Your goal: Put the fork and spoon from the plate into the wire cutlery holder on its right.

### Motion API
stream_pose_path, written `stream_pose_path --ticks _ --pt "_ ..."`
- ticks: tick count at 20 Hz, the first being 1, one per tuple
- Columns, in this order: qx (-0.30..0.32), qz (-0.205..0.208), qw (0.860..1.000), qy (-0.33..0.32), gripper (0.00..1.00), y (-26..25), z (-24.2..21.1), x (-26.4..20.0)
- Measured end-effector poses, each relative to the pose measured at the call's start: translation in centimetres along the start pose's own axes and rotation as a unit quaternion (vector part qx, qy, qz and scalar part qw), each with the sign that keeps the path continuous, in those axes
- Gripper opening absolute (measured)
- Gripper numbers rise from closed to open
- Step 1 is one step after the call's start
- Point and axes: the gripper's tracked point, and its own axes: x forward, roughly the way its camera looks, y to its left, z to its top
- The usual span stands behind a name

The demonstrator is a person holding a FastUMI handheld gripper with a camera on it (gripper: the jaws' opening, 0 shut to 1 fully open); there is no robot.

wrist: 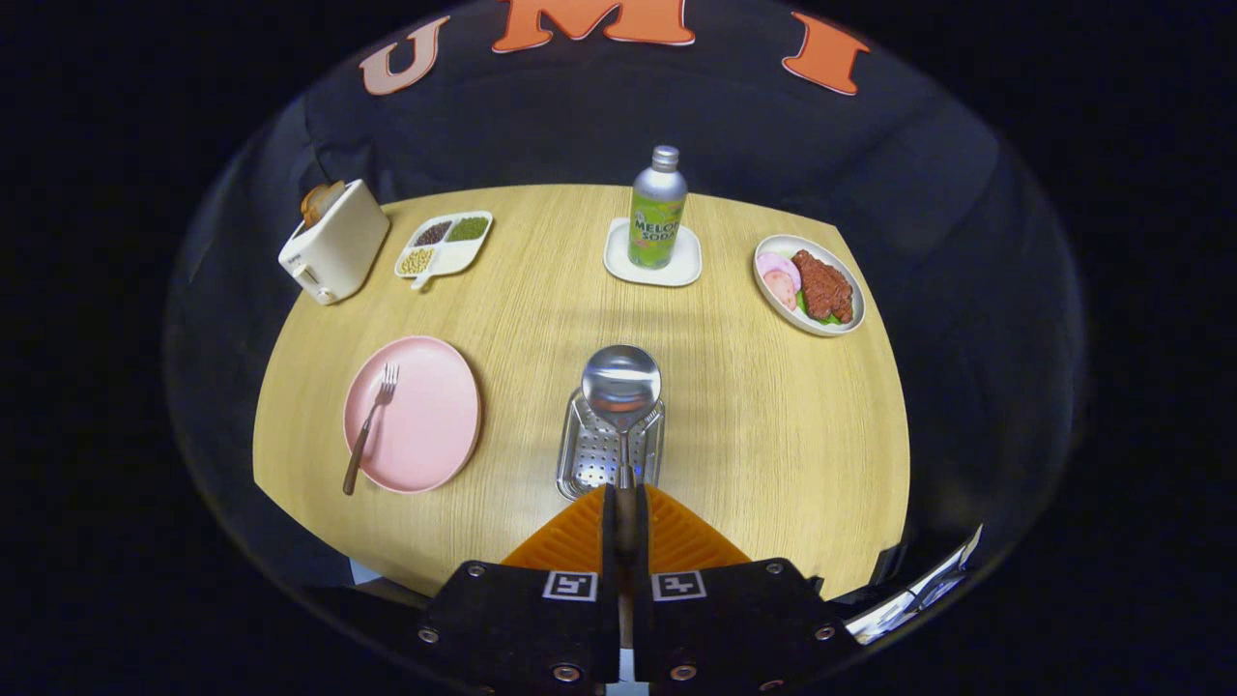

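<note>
My gripper [624, 503] is shut on the handle of a metal spoon [620, 385]. The spoon's bowl points away from me and hangs over the far end of the perforated metal cutlery holder [588, 462], which sits just ahead of the fingers. To the left of the holder lies a pink plate [430, 416]. A fork [371, 423] with a brown handle rests on the plate's left part, tines pointing away from me and handle reaching past the near rim.
On the round wooden table [773, 425] stand a white toaster [334, 242] with bread, a divided tray of beans [445, 242], a green soda bottle [657, 211] on a white coaster, and a plate of meat [810, 284] at the far right.
</note>
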Motion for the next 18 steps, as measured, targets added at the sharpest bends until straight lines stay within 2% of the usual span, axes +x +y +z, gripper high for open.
stream_pose_path --ticks 11,18 --pt "-0.015 0.018 0.994 0.11 0.07 0.0 -1.8 3.1" --pt "-0.021 0.009 0.993 0.118 0.07 0.1 -0.9 4.8"
